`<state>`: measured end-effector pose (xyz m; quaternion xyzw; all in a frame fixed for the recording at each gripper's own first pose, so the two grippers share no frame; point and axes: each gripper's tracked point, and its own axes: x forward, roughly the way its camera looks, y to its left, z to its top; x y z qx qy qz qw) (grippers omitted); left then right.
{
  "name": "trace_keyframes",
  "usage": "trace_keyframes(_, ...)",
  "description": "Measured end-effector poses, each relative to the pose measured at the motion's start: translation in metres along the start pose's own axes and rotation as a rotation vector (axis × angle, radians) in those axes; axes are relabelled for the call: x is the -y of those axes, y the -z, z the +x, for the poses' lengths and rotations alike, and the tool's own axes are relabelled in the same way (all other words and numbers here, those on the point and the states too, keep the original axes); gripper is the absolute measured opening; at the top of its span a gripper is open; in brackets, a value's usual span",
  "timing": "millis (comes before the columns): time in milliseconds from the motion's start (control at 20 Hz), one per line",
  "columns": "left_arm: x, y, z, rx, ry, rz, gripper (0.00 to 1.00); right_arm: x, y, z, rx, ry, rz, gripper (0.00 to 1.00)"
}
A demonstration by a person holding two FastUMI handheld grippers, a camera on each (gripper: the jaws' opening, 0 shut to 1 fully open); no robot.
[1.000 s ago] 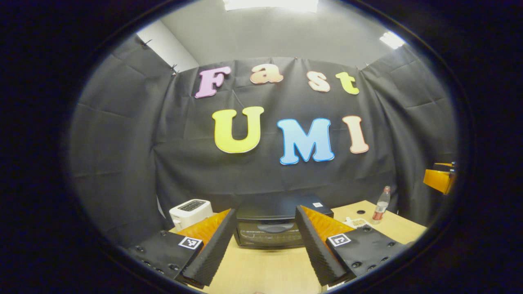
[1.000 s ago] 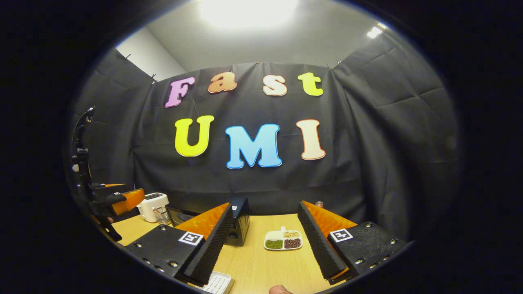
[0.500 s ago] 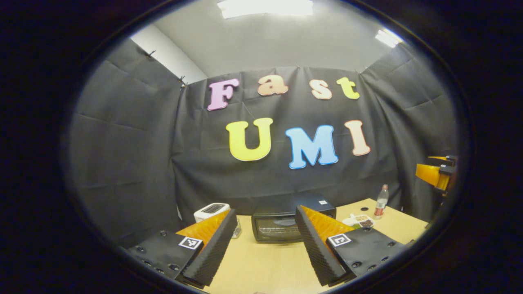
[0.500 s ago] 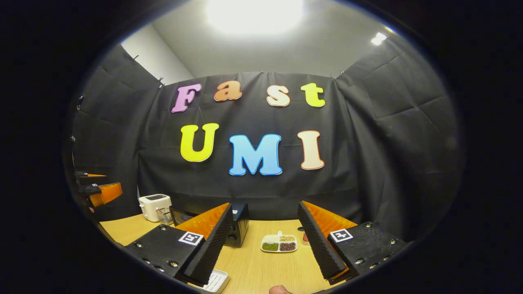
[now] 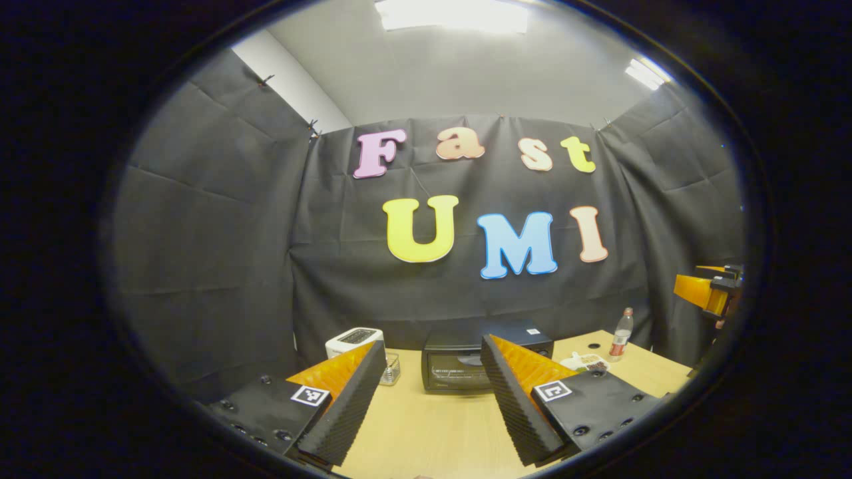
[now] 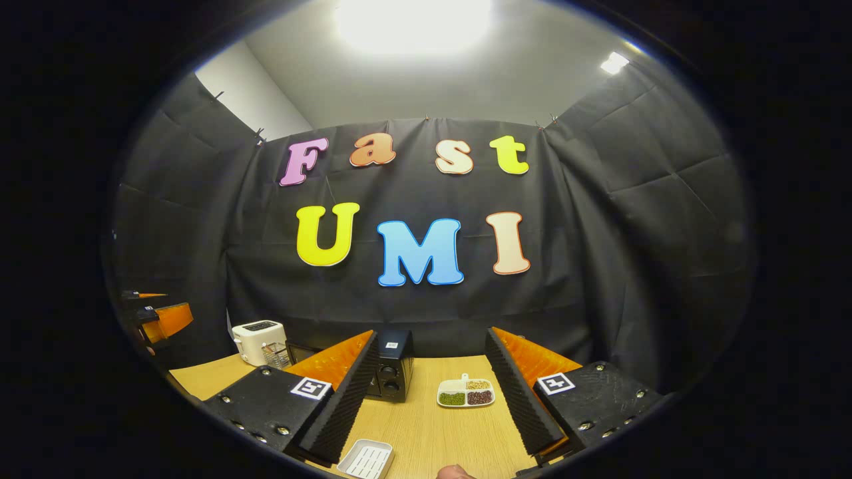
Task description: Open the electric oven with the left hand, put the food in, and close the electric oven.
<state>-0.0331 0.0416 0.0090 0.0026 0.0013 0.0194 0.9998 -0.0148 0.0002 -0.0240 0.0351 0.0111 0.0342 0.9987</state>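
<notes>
Two grippers held above a wooden table (image 5: pixel 432 432), both empty. Left gripper view: left gripper (image 5: pixel 432 406) has its jaws spread wide, nothing between them; electric oven (image 5: pixel 452 366) stands ahead at the far side of the table, door shut, framed between the fingers; white toaster (image 5: pixel 353 340) just left of it; divided food dish (image 5: pixel 586 362) to the oven's right, partly hidden by a finger; bottle (image 5: pixel 620 334) beyond the dish; right gripper (image 5: pixel 705 293) at the far right edge, state unclear from here. Right gripper view: right gripper (image 6: pixel 432 406) jaws wide apart, gripping nothing; food dish (image 6: pixel 466 394) lies on the table between the fingers; oven (image 6: pixel 393 372) left of the dish, partly behind a finger; toaster (image 6: pixel 258 340) farther left; white tray (image 6: pixel 365 459) near the bottom edge; left gripper (image 6: pixel 163 319) at far left.
</notes>
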Motion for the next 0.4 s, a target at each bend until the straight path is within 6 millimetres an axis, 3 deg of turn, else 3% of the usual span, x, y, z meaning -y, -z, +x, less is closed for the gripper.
trace_keyframes(150,-0.0048,-0.0003,-0.0014,0.008,-0.004,0.005,0.9,-0.0026,-0.0034,-0.0034,0.006,0.002,-0.016,0.96)
trace_keyframes(400,-0.0102,0.0037,-0.002,0.001,-0.003,0.001,1.0,-0.0089,-0.0063,-0.0037,0.007,0.001,-0.017,0.96)
